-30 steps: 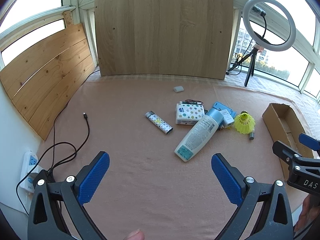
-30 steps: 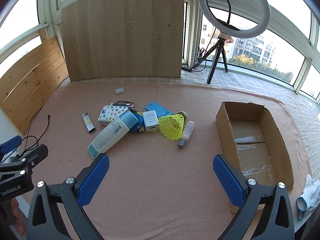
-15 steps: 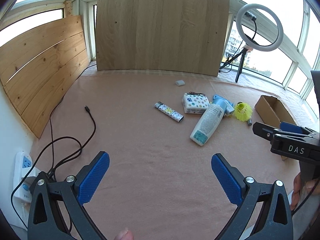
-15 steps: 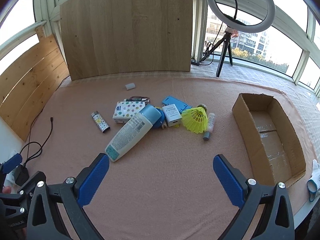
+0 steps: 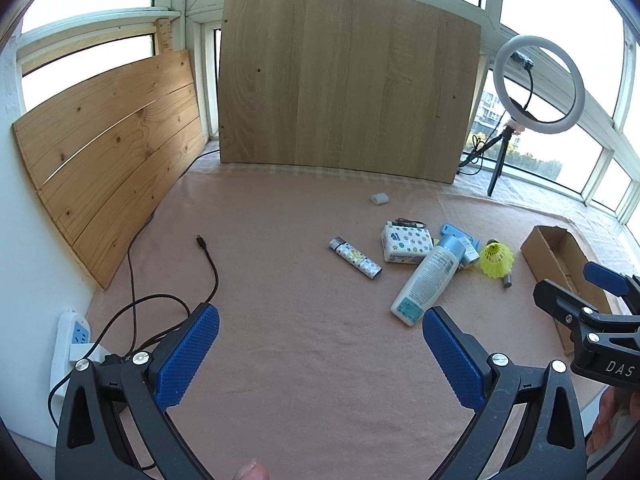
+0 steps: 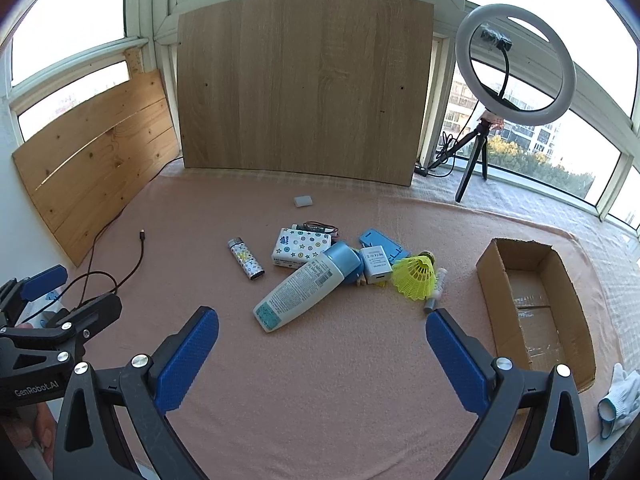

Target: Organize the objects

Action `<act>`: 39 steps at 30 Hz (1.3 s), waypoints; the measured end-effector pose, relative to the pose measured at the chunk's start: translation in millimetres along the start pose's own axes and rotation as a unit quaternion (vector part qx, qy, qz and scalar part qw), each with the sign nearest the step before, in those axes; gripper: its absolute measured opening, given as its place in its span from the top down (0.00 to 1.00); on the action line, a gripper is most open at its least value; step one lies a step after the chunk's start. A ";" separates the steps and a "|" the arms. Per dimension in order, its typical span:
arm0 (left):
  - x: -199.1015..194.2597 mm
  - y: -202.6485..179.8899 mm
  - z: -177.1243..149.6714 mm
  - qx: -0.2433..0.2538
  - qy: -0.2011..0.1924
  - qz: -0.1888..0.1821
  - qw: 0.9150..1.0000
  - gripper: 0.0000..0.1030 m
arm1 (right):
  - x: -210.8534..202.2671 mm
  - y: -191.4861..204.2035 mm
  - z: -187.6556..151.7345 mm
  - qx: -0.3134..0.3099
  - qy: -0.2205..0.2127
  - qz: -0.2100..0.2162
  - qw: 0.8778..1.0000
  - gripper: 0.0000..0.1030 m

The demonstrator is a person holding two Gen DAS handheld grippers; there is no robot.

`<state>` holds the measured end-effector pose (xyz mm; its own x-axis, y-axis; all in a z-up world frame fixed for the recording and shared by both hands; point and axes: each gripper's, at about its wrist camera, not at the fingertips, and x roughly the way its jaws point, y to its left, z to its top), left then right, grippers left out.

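Note:
A pile of small objects lies on the pink cloth: a white lotion bottle with a blue cap (image 6: pixel 306 285) (image 5: pixel 428 276), a patterned tissue pack (image 6: pixel 300 247), a patterned lighter (image 6: pixel 245 263) (image 5: pixel 355 257), a white charger (image 6: pixel 375 265), a blue case (image 6: pixel 379 241), a yellow shuttlecock (image 6: pixel 414 276) (image 5: pixel 496 260) and a small tube (image 6: pixel 435 293). An open cardboard box (image 6: pixel 532 304) (image 5: pixel 560 256) lies to their right. My left gripper (image 5: pixel 320 350) is open and empty, near the left front. My right gripper (image 6: pixel 322 354) is open and empty, in front of the bottle.
A black cable (image 5: pixel 208 256) runs to a white power strip (image 5: pixel 74 340) at the left edge. A small grey block (image 6: pixel 303 201) lies near the upright wooden board (image 6: pixel 304 80). A ring light on a tripod (image 6: pixel 516 64) stands back right. A white glove (image 6: pixel 620 400) lies right of the box.
Both grippers have pulled back and tilted up a little, so the objects look smaller and farther. Both stay open and empty. No object has moved.

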<state>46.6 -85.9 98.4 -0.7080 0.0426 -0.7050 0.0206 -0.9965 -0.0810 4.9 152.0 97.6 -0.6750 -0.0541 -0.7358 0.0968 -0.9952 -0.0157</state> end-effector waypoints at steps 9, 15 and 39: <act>-8.4 -4.7 -22.0 -0.008 0.006 0.087 0.996 0.00 | 37.9 -48.0 -2.4 0.053 0.032 0.042 0.997 0.01; -7.2 22.0 -34.0 0.002 -0.013 0.066 0.998 0.00 | 37.4 -19.4 7.6 0.036 0.018 0.000 0.999 0.01; 30.2 83.3 -58.0 -0.016 -0.020 0.007 1.000 0.00 | 92.5 50.8 -8.0 0.072 0.078 -0.078 0.991 0.01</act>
<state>67.9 -163.5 29.5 -0.7347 0.0260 -0.6779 0.0523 -0.9941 -0.0949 -46.7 97.2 23.4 -0.5515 0.1042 -0.8277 -0.1136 -0.9923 -0.0493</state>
